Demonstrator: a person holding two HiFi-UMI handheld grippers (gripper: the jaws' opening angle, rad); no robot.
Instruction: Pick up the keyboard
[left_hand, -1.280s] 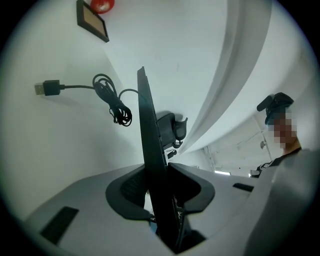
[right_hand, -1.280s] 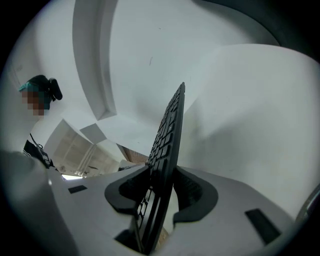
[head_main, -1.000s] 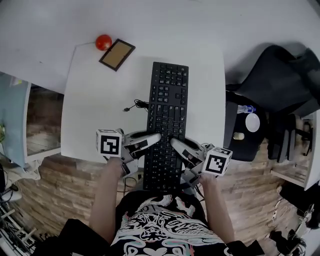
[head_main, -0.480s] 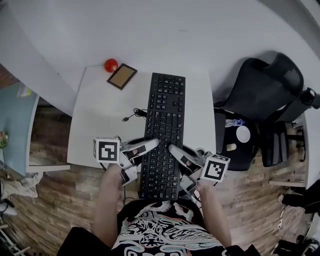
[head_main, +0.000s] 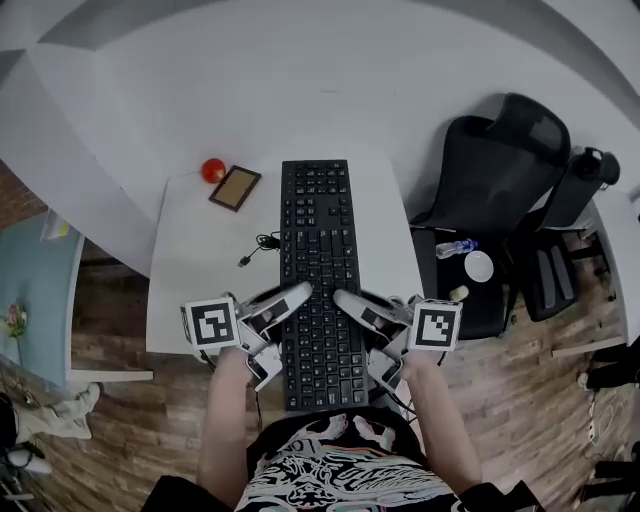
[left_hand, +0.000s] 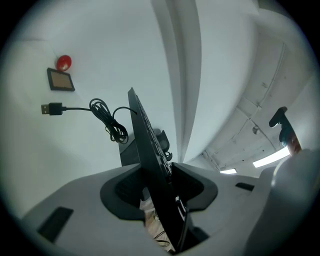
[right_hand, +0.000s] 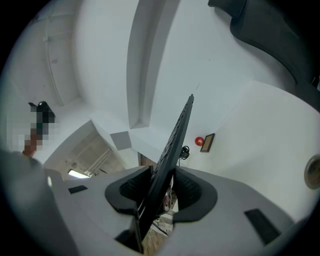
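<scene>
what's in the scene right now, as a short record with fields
keyboard: lengthwise over the table, near end past its edge
left gripper: pads on keyboard's left edge, jaws opening
right gripper: shut on keyboard's right edge
cable: coiled left of keyboard
far left corner: red ball beside brown tile

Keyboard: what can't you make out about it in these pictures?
Keyboard key legends: too small in the head view, edge-on in both gripper views.
Its underside: turned away from the head camera.
Whether its far end is off the table: the head view looks straight down, so no gap shows.
Brown panel by the red ball: too small to identify.
</scene>
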